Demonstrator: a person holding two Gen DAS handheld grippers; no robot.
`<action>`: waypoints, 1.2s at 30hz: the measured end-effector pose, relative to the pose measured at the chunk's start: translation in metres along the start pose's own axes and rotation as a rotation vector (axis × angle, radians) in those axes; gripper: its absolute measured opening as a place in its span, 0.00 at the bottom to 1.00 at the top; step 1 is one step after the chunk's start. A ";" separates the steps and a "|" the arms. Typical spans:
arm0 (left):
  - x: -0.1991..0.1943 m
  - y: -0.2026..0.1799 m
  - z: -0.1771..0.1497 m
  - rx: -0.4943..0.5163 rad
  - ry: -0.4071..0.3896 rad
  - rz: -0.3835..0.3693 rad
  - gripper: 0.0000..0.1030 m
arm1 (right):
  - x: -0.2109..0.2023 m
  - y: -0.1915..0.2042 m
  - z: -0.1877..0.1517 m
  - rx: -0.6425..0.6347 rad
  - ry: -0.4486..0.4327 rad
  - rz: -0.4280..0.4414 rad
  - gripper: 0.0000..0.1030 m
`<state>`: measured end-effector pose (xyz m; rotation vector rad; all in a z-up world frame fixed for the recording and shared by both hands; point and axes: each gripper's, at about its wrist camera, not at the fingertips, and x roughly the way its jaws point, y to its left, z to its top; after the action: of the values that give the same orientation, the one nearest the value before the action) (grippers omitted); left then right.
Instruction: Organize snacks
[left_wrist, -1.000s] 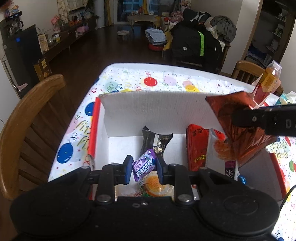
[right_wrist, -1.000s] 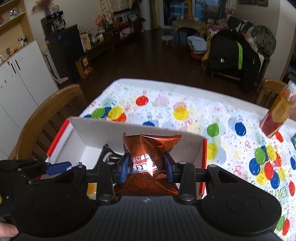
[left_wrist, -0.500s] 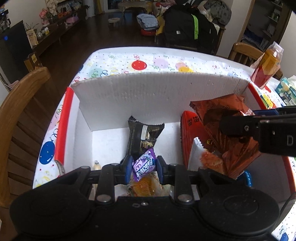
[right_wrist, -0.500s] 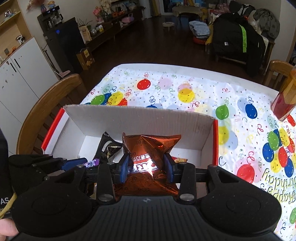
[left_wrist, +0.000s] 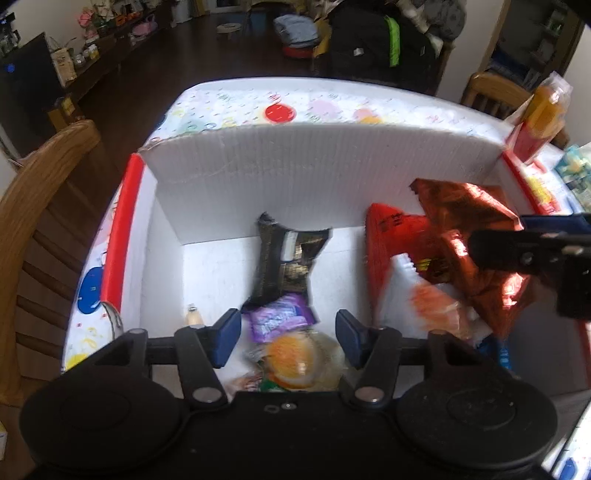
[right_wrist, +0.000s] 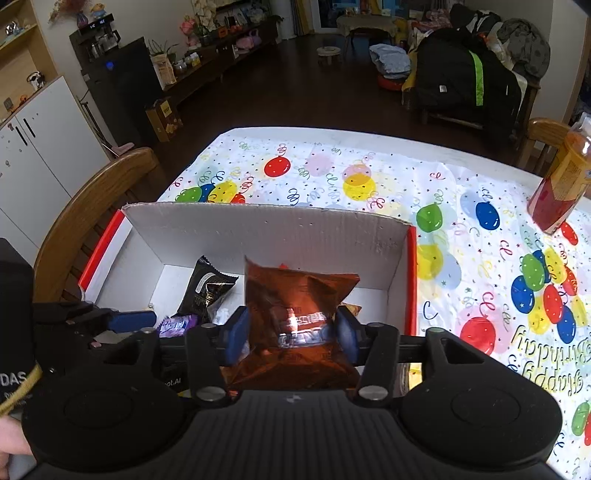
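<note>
One white cardboard box (left_wrist: 325, 173) with red side edges stands on the surface (right_wrist: 369, 177), which wears a balloon-print cloth. Inside it the left wrist view counts several snacks: one black packet (left_wrist: 288, 266) leaning toward the back wall, one purple packet (left_wrist: 282, 321) lying just in front of it, one clear bag with an orange picture (left_wrist: 295, 362) nearest the camera, one red packet (left_wrist: 388, 236) standing at the right, one white bag with orange print (left_wrist: 424, 299) against it, and one copper foil bag (left_wrist: 476, 229) over these two. The left gripper (left_wrist: 288, 338) hangs over the box with its two blue fingers spread wide and nothing between them; the purple packet lies below the gap. The right gripper (right_wrist: 291, 334) has its fingers pressed against both sides of the copper foil bag, held low inside the box at its right half. Only the left view shows the red packet, the white bag and a small bottle top by the left wall; the right view hides them behind the foil bag. Only the right view shows the wider cloth and a hand at the left edge. One orange drink bottle (right_wrist: 565, 177) stands on the surface, well apart from the box, and each view shows two wooden chairs.
</note>
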<state>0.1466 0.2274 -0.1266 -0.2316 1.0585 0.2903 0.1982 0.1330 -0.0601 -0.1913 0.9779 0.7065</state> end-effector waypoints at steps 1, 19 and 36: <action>-0.003 -0.001 0.000 0.003 -0.008 0.000 0.59 | -0.002 -0.001 -0.001 0.002 -0.002 -0.001 0.52; -0.072 -0.011 -0.014 0.021 -0.193 0.013 0.88 | -0.066 -0.002 -0.023 -0.007 -0.114 0.022 0.71; -0.142 -0.025 -0.031 0.027 -0.387 0.005 1.00 | -0.125 -0.009 -0.056 -0.062 -0.256 0.019 0.82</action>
<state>0.0647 0.1770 -0.0145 -0.1405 0.6804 0.3103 0.1204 0.0436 0.0085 -0.1414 0.7146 0.7588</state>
